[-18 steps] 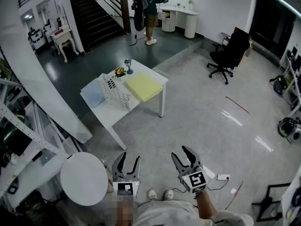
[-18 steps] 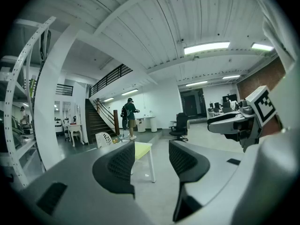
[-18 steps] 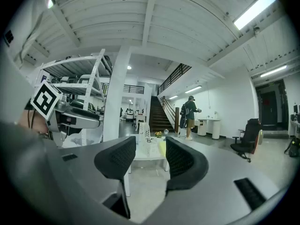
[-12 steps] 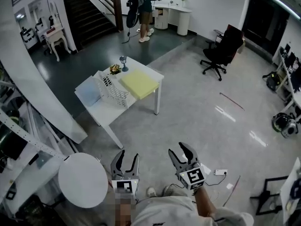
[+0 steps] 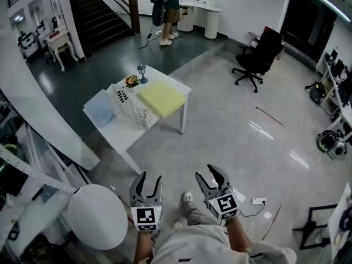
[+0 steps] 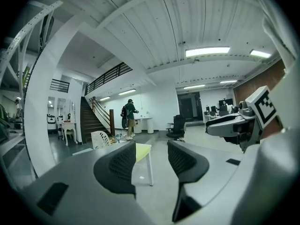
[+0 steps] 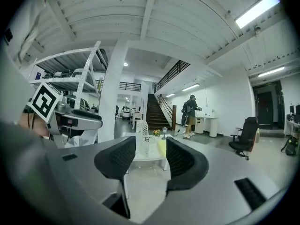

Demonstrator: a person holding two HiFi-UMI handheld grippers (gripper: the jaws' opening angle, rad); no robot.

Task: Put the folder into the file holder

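Facing the far table (image 5: 131, 135), left gripper (image 5: 150, 179) and right gripper (image 5: 208, 175) show fingers apart, empty; the yellow folder (image 5: 161, 99) looks light and bendy, best pinched at 1 edge.

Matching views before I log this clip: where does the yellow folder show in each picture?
Head view: yellow folder on the white table, upper left of centre.
Left gripper view: folder low centre, between the jaws.
Right gripper view: folder sliver low centre, by the right jaw.
Shared landmark: white file holder, just left of it everywhere.
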